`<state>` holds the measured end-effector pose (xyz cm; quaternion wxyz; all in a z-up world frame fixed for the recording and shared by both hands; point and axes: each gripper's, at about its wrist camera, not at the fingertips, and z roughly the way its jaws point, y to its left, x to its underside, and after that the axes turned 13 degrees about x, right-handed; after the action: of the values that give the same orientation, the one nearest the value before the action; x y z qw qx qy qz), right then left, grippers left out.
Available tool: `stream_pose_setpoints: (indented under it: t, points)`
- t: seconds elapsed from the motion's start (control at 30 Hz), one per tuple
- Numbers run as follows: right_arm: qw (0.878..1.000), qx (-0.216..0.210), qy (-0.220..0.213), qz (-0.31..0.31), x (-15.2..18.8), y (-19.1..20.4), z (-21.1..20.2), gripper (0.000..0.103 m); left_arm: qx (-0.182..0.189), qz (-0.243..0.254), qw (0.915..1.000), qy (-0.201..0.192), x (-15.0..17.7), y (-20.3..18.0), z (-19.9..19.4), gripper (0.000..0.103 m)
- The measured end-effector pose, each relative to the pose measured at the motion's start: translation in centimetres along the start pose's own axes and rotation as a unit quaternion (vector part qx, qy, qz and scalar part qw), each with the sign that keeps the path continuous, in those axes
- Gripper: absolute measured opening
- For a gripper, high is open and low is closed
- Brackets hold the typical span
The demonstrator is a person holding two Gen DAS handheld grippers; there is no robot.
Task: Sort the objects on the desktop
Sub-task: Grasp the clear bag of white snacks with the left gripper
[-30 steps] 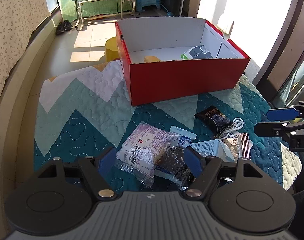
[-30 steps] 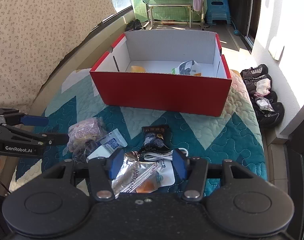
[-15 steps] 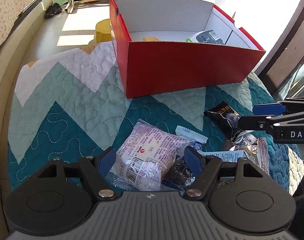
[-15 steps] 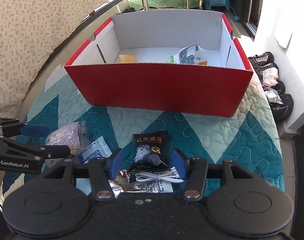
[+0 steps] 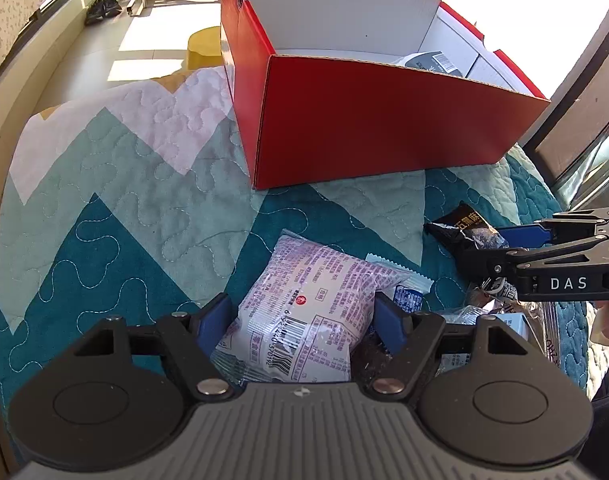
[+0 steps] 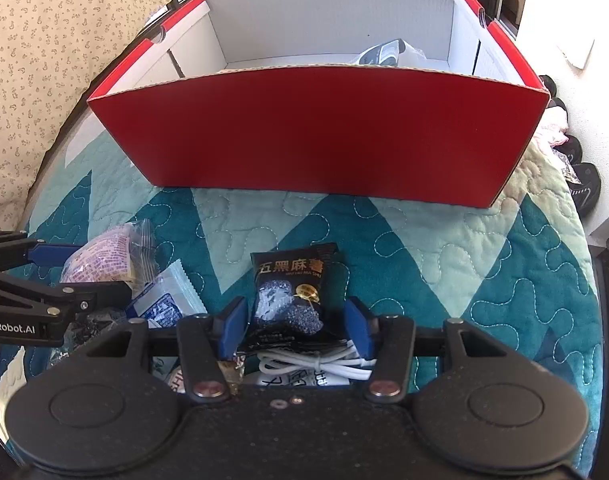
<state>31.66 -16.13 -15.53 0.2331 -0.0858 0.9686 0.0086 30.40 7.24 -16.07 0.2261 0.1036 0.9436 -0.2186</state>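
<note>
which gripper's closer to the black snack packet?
Right. The right gripper straddles the black packet, open, jaws just closing in. The left gripper sits off to the packet's left, open around the pink bag.

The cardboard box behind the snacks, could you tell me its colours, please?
The box is red outside and white inside, clearest in the right wrist view.

I see a pale purple snack packet [image 5: 304,320] lying flat low in the left view, barcode up; a black sesame packet [image 6: 290,296] flat at lower centre of the right view, a coiled white cable [image 6: 312,366] just below it; red box [image 6: 324,136] open above
</note>
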Motion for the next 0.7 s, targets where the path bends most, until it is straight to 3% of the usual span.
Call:
stream_pose_setpoints:
  t: [0.1,0.4,0.7]
  points:
    - [1.000,0.000,-0.001,-0.001,0.1,0.0,0.2,0.052,0.002,-0.003,1.0000,-0.001,0.0,0.1,0.2,0.072]
    - [1.000,-0.002,-0.005,-0.004,0.3,0.3,-0.4,0.039,0.000,-0.003,1.0000,-0.005,0.1,-0.2,0.0,0.062]
    - [1.000,0.003,-0.018,0.004,0.3,0.4,-1.9,0.037,-0.017,-0.015,0.9996,-0.015,-0.2,-0.5,-1.1,0.057]
